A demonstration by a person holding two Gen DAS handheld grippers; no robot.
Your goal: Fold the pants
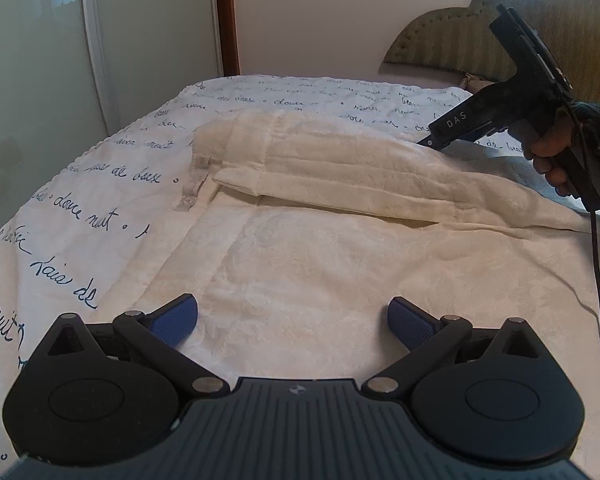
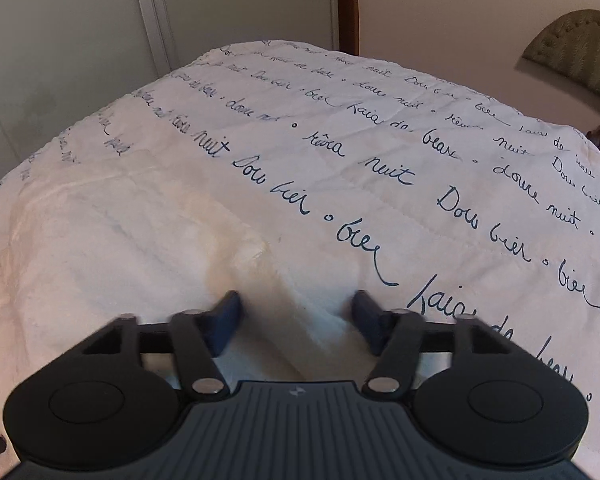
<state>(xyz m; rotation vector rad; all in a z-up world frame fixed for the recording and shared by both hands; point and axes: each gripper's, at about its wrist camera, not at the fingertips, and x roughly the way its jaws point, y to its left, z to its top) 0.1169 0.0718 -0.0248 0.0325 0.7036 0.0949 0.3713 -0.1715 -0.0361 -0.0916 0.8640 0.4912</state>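
A: Bedroom, pale walls; bed covered by a quilt (image 1: 100,216) printed with blue script. Left wrist view — cream pants (image 1: 320,184) lie across the quilt, one part folded over on top. Left hand-held gripper (image 1: 294,322) hovers above the near fabric, jaws wide apart, nothing between them.

B: And the other one?

A: Right hand-held gripper (image 1: 430,142), in a person's hand (image 1: 548,152), tip down at the far edge of the fold. Right wrist view — right hand-held gripper (image 2: 296,316) straddles a raised ridge of cloth; pads not visibly pressing.

B: Step?

A: Likely pinching that edge for the next fold. Next: finish clamping, left takes matching edge, lift together.
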